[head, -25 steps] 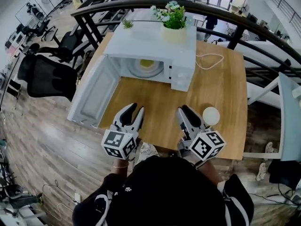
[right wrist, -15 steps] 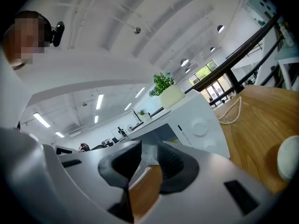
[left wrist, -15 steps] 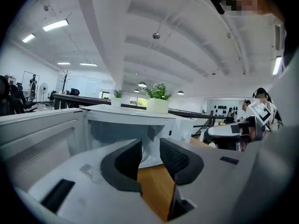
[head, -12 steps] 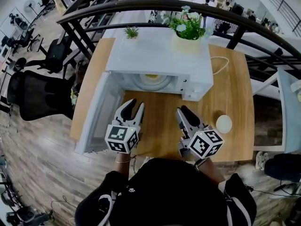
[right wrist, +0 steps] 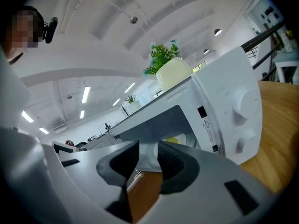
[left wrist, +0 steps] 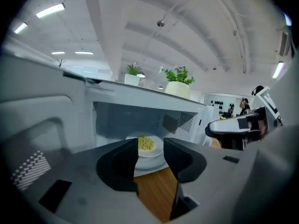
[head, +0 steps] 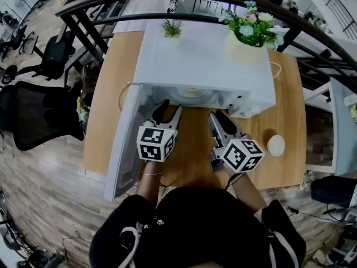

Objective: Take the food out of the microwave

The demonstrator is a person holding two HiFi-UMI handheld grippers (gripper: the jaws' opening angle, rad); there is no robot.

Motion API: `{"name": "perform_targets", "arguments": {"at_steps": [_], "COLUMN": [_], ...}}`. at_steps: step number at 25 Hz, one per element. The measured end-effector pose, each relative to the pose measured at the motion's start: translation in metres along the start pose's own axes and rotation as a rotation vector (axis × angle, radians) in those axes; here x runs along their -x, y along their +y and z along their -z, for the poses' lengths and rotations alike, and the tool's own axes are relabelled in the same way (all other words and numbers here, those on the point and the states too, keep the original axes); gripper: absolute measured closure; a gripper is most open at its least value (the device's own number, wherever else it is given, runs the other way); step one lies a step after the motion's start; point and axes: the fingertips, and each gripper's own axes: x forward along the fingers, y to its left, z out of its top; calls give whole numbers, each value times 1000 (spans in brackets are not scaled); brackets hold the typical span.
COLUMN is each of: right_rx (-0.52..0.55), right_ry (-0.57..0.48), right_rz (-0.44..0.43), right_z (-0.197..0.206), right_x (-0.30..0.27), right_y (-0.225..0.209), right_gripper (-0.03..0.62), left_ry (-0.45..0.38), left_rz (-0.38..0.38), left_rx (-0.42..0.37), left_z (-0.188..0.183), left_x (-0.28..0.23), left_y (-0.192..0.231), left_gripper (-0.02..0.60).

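Food inside microwave, ahead of left gripper and right gripper, both parted, empty

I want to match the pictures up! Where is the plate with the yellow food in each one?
Head view: plate top middle, peeking from the open microwave.
Left gripper view: plate in the middle, seen between the jaws.
Right gripper view: plate just right of middle, above the jaws.
Shared landmark: the cream flower pot on the microwave.
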Motion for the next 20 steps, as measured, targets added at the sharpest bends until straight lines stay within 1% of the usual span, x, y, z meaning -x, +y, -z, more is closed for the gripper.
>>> {"name": "perform_targets", "arguments": {"at_steps": [4,7,12,17,20], "right_rx": [6,1,8,20,34], "right_ry": [-6,-12,1,42,71], "right_rz": [61,107,180,203,241], "right_z": [0,0,3,12,21], "right_x": [-26,-40,-62,-84,-95], "right_y": [-9,-17,-34,-43,-53], "right_gripper": [461,448,436,427,422], "left_ry": [30,45,79,100,123], "left_rz": [25,29,35,30,31], "left_rx": [32,59,78,92,96], "left_z": [8,12,19,27,35], "left_x": [-27,-41,-64,-80,-84], "left_y": [8,13,20,32,36], "left_gripper": [423,422,406,397,391]}}
